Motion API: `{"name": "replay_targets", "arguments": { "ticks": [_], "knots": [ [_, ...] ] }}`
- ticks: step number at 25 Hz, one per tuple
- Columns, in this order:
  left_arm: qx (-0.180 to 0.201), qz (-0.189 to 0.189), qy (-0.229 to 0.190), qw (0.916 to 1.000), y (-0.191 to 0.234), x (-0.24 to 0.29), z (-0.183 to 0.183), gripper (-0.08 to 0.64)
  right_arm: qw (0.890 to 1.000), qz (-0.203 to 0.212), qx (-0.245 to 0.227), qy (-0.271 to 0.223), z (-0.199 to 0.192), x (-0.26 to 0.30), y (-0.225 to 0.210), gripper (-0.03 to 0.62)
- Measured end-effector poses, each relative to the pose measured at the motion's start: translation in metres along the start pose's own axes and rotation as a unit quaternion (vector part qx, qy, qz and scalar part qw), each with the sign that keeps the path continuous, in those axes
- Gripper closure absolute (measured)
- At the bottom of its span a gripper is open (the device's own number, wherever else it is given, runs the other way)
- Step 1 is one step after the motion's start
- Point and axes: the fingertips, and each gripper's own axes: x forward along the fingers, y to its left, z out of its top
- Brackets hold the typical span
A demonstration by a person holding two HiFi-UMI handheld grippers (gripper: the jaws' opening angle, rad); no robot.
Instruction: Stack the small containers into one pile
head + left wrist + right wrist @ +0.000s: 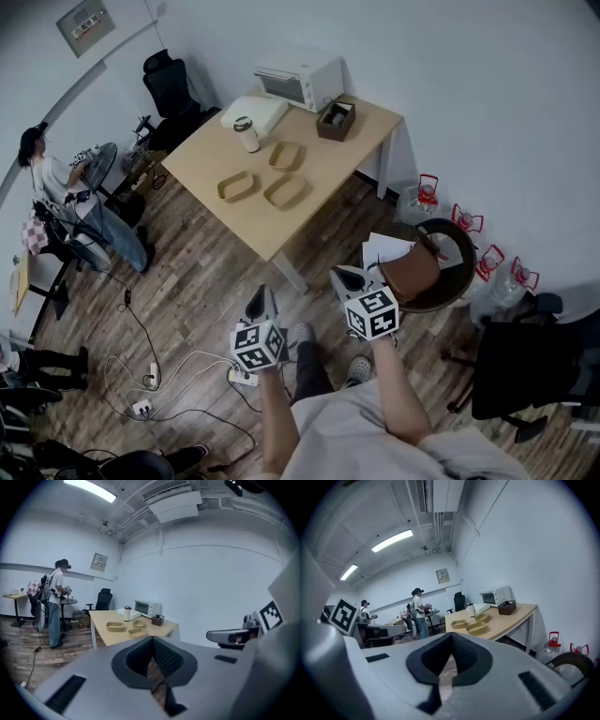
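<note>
Three small tan containers lie apart on the wooden table [272, 230]: one at the left [236, 186], one further back [286, 155], one at the right [287, 191]. In the left gripper view they show far ahead [115, 626], and likewise in the right gripper view [476, 628]. My left gripper [261, 302] and right gripper [345, 277] hang over the wood floor, well short of the table. Both are shut with nothing between the jaws [151, 641] [451, 637].
At the table's back stand a white toaster oven [298, 82], a tumbler [247, 134] and a brown box [336, 120]. A round chair with a brown bag [417, 272] stands to my right. Cables [150, 380] lie on the floor. A person [56, 178] stands far left.
</note>
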Motion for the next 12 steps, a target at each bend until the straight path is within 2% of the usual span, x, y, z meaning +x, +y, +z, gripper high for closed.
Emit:
{"name": "replay_targets", "arguments": {
  "ticks": [8,12],
  "knots": [
    [-0.014,-0.024,-0.006,0.9996,0.000,0.007,0.004,0.555,1.000,-0.021,-0.007,-0.010,0.006,0.008,-0.015,0.594],
    [-0.008,-0.017,-0.008,0.9998,0.006,0.011,0.010,0.555,1.000,-0.019,-0.021,-0.004,0.010,0.014,-0.019,0.592]
  ]
}}
